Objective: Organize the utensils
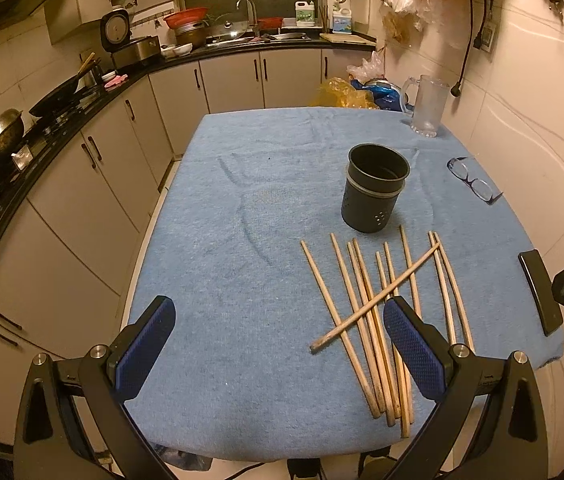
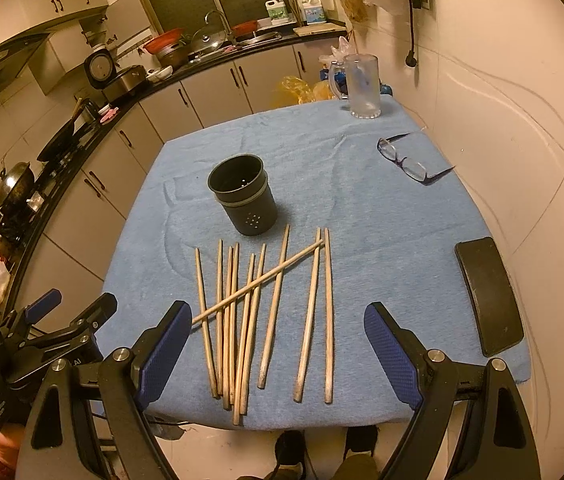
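Several wooden chopsticks (image 1: 366, 312) (image 2: 266, 308) lie side by side on the blue cloth near the table's front edge, one lying slantwise across the others. Behind them stands an empty dark cylindrical holder (image 1: 376, 188) (image 2: 242, 194), upright. My left gripper (image 1: 278, 332) hovers open over the front left of the table, its right finger above the chopsticks' near ends. My right gripper (image 2: 276, 340) hangs open above the chopsticks' near halves, nothing between its fingers. In the right wrist view the left gripper (image 2: 68, 308) shows at the left edge.
A blue cloth (image 1: 242, 240) (image 2: 382, 220) covers the table. A glass mug (image 1: 426, 106) (image 2: 360, 86) stands at the back right. Glasses (image 1: 472, 180) (image 2: 408, 160) and a black phone (image 1: 540, 292) (image 2: 488, 294) lie along the right side, close to the wall. Kitchen counters run to the left.
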### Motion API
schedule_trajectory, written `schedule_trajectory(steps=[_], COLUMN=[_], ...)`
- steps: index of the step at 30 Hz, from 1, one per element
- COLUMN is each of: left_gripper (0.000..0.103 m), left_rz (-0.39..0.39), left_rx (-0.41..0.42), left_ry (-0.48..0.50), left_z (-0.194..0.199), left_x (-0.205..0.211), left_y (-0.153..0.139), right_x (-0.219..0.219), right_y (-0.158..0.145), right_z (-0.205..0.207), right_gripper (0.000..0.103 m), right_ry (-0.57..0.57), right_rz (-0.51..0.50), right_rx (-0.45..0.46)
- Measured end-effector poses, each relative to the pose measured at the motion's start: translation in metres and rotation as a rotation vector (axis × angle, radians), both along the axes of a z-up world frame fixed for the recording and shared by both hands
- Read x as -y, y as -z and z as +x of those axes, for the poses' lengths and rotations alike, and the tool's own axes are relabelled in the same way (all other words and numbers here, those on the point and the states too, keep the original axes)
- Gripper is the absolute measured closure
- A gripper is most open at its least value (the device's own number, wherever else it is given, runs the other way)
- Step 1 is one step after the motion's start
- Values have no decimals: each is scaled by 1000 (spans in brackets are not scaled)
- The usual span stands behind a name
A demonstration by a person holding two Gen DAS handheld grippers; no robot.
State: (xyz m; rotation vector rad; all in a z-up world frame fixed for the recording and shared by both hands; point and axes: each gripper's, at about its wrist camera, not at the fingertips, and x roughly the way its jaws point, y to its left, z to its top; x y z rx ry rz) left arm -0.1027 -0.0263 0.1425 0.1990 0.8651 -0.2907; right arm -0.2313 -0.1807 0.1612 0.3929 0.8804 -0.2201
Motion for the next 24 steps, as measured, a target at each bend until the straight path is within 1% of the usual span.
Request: schedule_trajectory(steps=[15, 24], left_gripper=[0, 0], left_rz=[2, 3], left_rx=[-14, -37], left_ry=[17, 37], left_z=[13, 23], left_x=[-6, -8], left_y=[5, 12], right_x=[-1, -5], right_y=[7, 12], right_z=[13, 20], right_gripper=[12, 12], right_ry=[12, 22], right_rz=[16, 23], right_rx=[-26, -46])
